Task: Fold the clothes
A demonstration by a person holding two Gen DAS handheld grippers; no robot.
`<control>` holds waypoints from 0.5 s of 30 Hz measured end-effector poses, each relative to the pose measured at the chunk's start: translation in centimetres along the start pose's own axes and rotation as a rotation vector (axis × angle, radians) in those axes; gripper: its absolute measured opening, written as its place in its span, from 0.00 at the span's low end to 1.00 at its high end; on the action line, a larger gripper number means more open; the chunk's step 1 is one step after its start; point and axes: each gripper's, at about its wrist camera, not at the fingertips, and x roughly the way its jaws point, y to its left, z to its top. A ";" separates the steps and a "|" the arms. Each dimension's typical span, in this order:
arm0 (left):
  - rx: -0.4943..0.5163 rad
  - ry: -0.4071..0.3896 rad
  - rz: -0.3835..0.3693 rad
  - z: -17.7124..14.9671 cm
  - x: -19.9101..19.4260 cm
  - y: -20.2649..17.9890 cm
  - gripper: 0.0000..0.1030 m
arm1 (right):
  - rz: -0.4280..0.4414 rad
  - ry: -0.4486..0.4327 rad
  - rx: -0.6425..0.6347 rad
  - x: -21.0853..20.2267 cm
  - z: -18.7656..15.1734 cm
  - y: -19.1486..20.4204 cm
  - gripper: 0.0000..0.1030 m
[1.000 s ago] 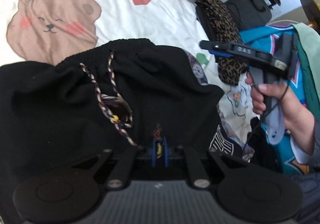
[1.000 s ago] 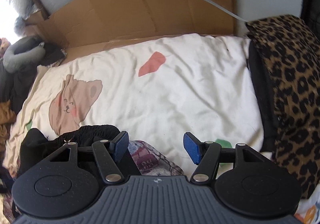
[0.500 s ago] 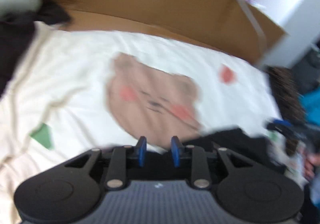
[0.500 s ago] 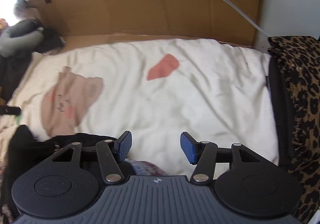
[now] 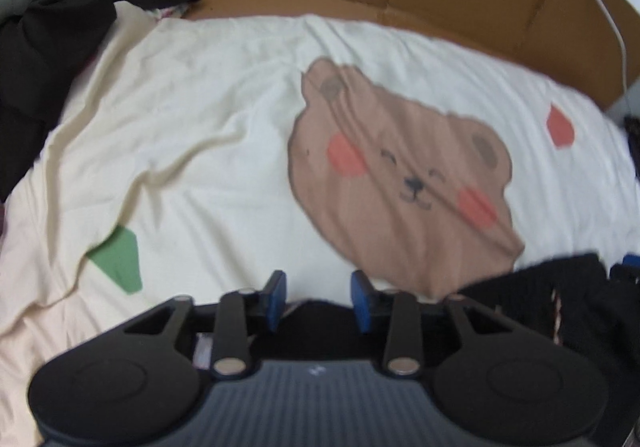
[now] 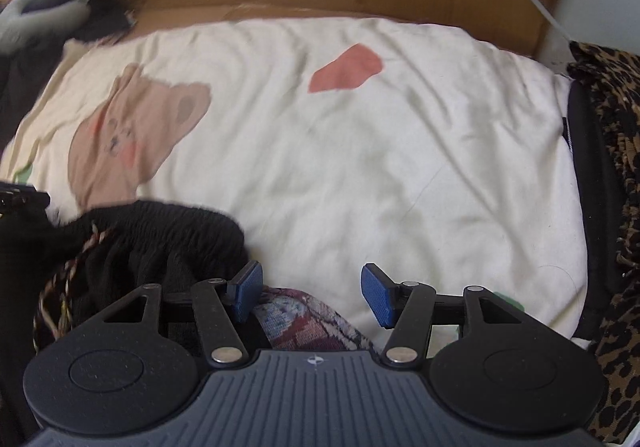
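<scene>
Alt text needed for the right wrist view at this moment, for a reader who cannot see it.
The right gripper hangs open over a cream bedspread printed with a bear face, nothing between its blue pads. A crumpled black garment with a braided drawstring lies at lower left; leopard-print fabric borders the right edge.

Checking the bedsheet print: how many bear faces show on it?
1: the bear face sits mid-sheet, above the black garment. More could be hidden under the clothes.
</scene>
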 end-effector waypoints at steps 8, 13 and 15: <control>0.071 0.081 -0.012 -3.5 -0.9 -0.5 0.56 | 0.067 0.055 -0.004 -1.1 -1.6 0.4 0.72; 0.063 0.130 -0.038 -5.2 -1.7 0.1 0.57 | 0.123 0.081 -0.043 -1.9 -3.3 0.9 0.79; 0.049 0.157 -0.055 -5.9 -2.1 0.8 0.57 | 0.137 0.093 -0.057 -2.0 -3.9 1.1 0.80</control>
